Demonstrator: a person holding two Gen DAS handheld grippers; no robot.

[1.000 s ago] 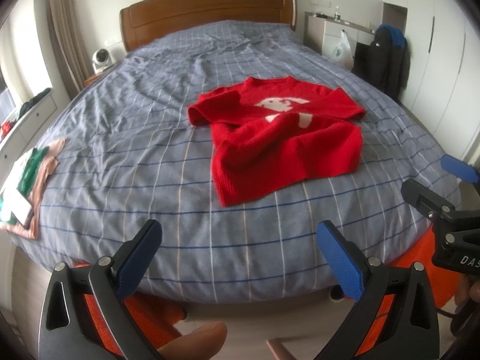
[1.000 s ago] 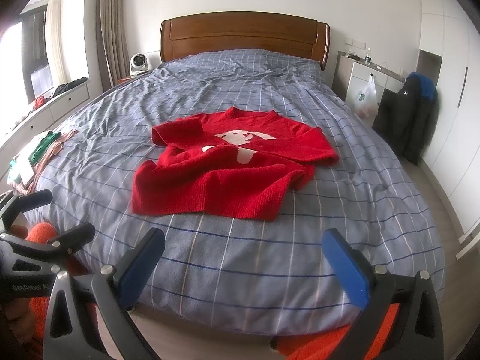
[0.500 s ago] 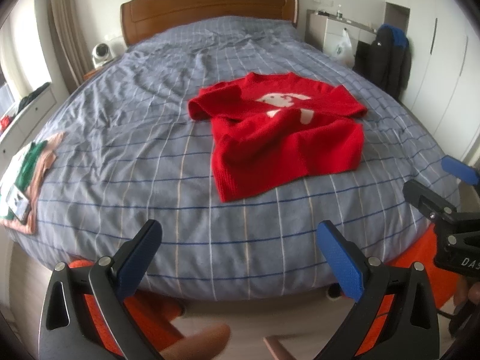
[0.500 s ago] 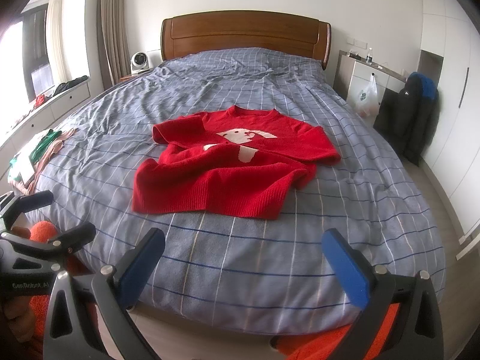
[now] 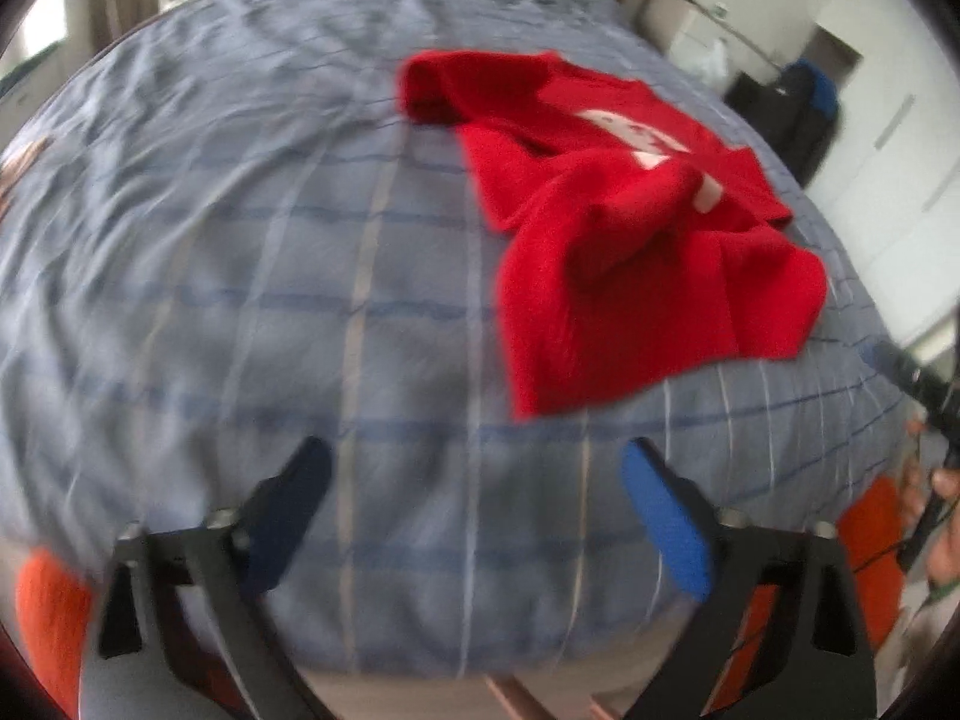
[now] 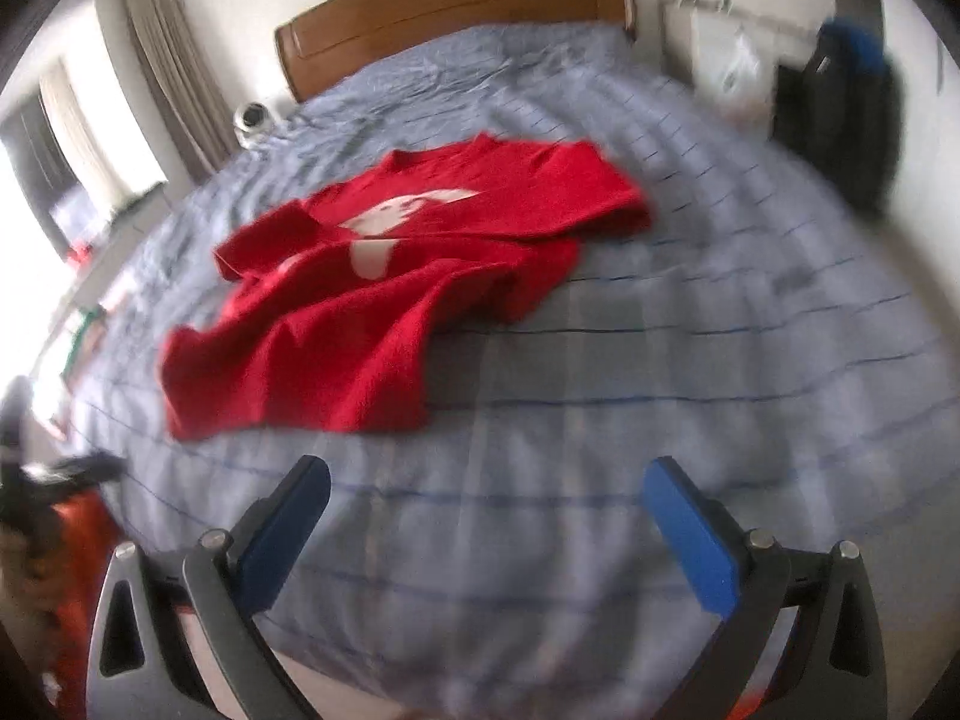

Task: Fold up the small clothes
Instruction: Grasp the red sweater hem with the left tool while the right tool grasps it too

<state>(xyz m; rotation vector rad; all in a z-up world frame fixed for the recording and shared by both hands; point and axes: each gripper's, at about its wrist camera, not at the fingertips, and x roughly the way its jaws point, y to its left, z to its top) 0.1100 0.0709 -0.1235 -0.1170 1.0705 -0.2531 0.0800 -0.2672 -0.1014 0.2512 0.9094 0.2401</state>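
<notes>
A red sweater (image 5: pixel 624 228) with a white motif lies rumpled, partly folded over itself, on the blue checked bedspread (image 5: pixel 300 300). It also shows in the right wrist view (image 6: pixel 384 294). My left gripper (image 5: pixel 474 516) is open and empty above the near part of the bed, short of the sweater's near hem. My right gripper (image 6: pixel 486 528) is open and empty, also short of the sweater, which lies ahead to its left. Both views are blurred by motion.
A wooden headboard (image 6: pixel 456 6) stands at the far end. A white cabinet (image 6: pixel 720 54) and a dark jacket (image 6: pixel 840 102) stand at the right. A small white fan (image 6: pixel 255 117) sits left of the headboard. Curtains (image 6: pixel 168 78) hang at the left.
Both grippers have moved forward over the bed toward the sweater, which now looks larger and closer. The left view has swung left, the right view has tilted. Both jaws stay open.
</notes>
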